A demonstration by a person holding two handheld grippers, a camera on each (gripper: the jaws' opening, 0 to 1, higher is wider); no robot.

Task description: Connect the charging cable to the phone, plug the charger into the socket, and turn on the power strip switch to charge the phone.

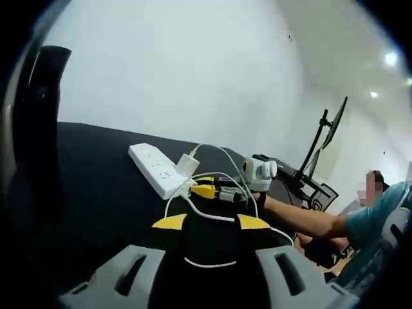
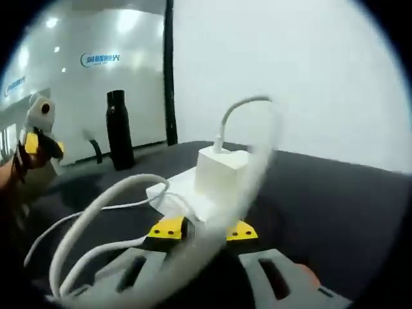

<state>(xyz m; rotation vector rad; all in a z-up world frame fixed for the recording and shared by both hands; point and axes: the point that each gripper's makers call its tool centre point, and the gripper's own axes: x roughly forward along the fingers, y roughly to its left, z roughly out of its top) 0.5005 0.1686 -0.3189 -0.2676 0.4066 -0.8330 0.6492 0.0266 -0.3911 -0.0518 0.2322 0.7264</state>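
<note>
Right gripper view: charger [image 2: 221, 170] just beyond fingers [image 2: 168, 228].

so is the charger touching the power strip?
Touching. In the left gripper view the charger sits on the power strip with no gap; in the right gripper view it stands on the strip too, by the right gripper.

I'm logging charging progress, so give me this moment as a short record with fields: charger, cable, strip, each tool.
charger: white cube seated on the strip, cable rising from its top
cable: white, looping over the dark table toward the left tool
strip: white, flat on table; switch state unclear
right tool: at the strip's near end, below the charger
left tool: back from the strip; phone not discernible
</note>
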